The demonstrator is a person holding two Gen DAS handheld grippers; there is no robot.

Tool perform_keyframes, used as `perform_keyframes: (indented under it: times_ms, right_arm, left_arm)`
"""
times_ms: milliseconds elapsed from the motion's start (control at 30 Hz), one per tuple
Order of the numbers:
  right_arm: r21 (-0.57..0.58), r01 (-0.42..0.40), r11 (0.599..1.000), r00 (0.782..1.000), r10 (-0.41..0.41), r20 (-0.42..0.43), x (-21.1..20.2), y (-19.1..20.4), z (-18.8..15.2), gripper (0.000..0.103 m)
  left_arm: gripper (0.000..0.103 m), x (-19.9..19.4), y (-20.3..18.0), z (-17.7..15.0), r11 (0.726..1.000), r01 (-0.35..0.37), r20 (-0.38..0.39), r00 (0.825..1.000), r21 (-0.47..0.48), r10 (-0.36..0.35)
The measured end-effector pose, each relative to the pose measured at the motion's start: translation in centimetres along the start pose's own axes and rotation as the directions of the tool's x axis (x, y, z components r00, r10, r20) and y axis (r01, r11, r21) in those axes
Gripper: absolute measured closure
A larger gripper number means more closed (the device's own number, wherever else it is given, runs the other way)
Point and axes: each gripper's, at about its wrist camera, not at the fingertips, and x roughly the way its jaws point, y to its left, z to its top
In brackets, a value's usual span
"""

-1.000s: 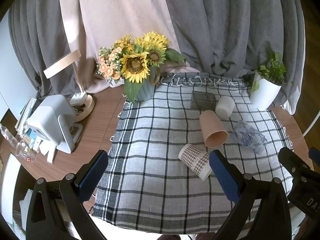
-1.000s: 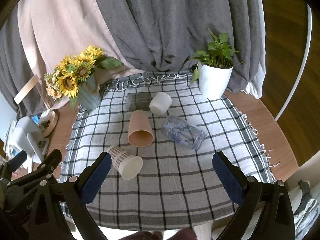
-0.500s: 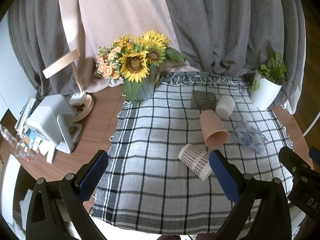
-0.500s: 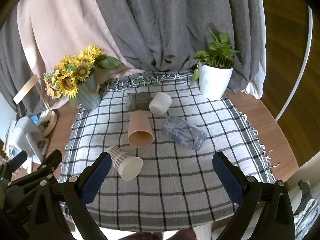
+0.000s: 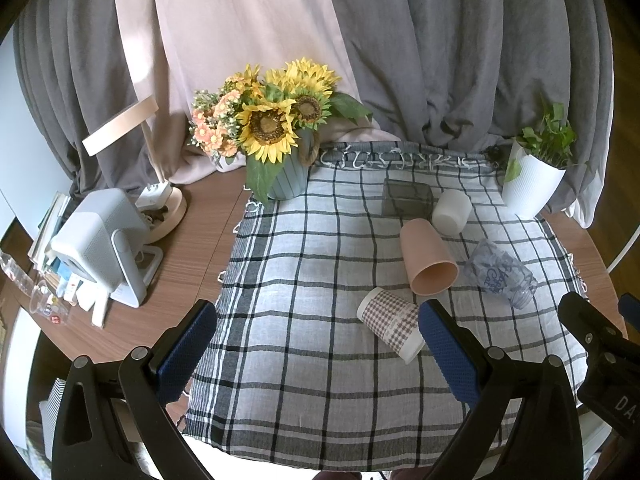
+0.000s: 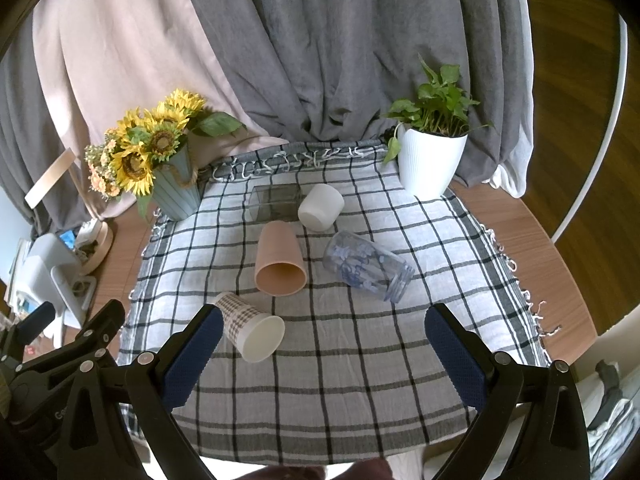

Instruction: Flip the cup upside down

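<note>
A round wooden surface (image 6: 532, 236) carries a black-and-white checked cloth (image 6: 344, 364) on which several cups lie. The left claw (image 5: 316, 350) hangs above the near edge of the cloth with its blue-padded jaws spread wide and nothing between them; the right claw (image 6: 320, 354) hangs likewise, wide and unloaded, and the two sit side by side. A checked paper cup (image 6: 248, 330) lies on its side near the front of the cloth, its white mouth turned toward the cameras; in the left wrist view it sits just beside the right-hand pad of the left claw. Behind it a pink cup (image 6: 279, 260) lies on its side, mouth also facing forward. To its right a clear patterned glass jar (image 6: 368, 266) lies tipped over, mouth toward the front right. Farther back a white cup (image 6: 321, 207) rests mouth downward and slightly tilted, beside a dark transparent box (image 6: 274, 202). At the far left corner of the cloth stands a vase of sunflowers (image 6: 160, 160); at the far right corner, a white potted plant (image 6: 432, 156). A grey curtain (image 6: 360, 40) hangs behind. On the bare wood at the left stand a white device (image 5: 100, 240) and a desk lamp (image 5: 152, 172).
</note>
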Motion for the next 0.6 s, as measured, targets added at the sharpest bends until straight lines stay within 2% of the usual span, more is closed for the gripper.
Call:
perform_keyframes:
  times_ms: [167,433,600]
  right_arm:
    - [-0.001,0.000,1.000,1.000,0.000,-0.003,0.3,0.4,0.7,0.002]
    - [-0.003,-0.001,1.000,1.000,0.001,-0.014,-0.4,-0.1,-0.5,0.002]
    - [-0.008,-0.007,1.000,0.999,0.007,-0.051,3.0,0.7,0.9,0.002]
  left_arm:
    - [0.000,0.6,-0.1,-0.2,1.000,0.001,-0.005,1.000,0.001,-0.001]
    - [0.000,1.0,-0.1,-0.7,1.000,0.002,-0.029,1.000,0.001,-0.002]
    - [0.000,3.3,0.1,0.6,1.000,0.001,-0.089,0.996,-0.021,-0.003]
